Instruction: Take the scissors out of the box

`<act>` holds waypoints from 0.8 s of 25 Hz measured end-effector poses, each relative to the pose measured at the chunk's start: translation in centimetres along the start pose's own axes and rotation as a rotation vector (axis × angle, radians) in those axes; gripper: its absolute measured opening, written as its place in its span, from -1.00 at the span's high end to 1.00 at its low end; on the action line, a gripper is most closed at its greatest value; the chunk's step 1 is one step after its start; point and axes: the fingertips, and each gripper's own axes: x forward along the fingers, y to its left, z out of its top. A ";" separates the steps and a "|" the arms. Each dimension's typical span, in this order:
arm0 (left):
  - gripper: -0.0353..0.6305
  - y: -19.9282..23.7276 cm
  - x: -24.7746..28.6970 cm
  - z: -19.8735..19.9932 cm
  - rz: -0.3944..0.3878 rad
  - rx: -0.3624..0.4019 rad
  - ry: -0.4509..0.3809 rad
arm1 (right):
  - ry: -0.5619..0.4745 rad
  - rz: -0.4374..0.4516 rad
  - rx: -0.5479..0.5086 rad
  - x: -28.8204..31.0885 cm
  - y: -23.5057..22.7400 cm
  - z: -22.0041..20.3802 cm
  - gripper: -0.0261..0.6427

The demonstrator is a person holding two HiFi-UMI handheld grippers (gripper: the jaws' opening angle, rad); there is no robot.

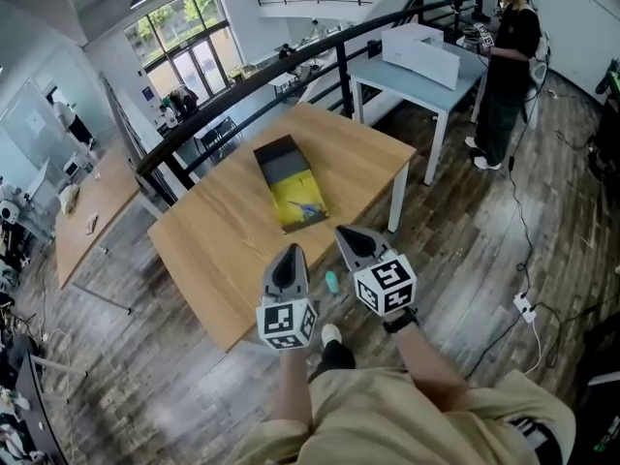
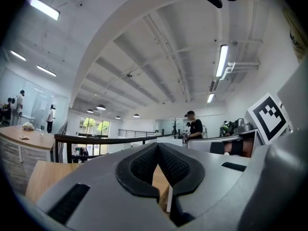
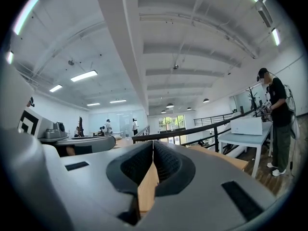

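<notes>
While left gripper (image 1: 292, 253) and right gripper (image 1: 348, 233) point level (jaws together), box (image 1: 289, 184) beyond.

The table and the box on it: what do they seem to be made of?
The table looks like light wood or wood veneer, matt: an even pale tan top. The box may be stiff cardboard, dark grey with a yellow inside and straight edges; it is too small to be sure.

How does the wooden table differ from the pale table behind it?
The wooden table is brown; the pale table is grey-blue. The wooden table bears an open dark box, yellow inside; the pale table bears a white box. Both have flat rectangular tops and white legs.
</notes>
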 end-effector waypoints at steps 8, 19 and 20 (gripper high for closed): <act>0.86 8.6 10.1 1.6 -0.020 -0.026 -0.038 | 0.006 -0.024 -0.043 11.2 -2.7 2.3 0.88; 0.86 18.0 18.1 -2.6 -0.023 0.031 0.039 | 0.151 0.063 -0.038 23.1 -4.2 -2.6 0.88; 0.86 18.5 18.6 -3.5 -0.026 0.033 0.053 | 0.185 0.073 -0.026 23.7 -4.3 -3.7 0.88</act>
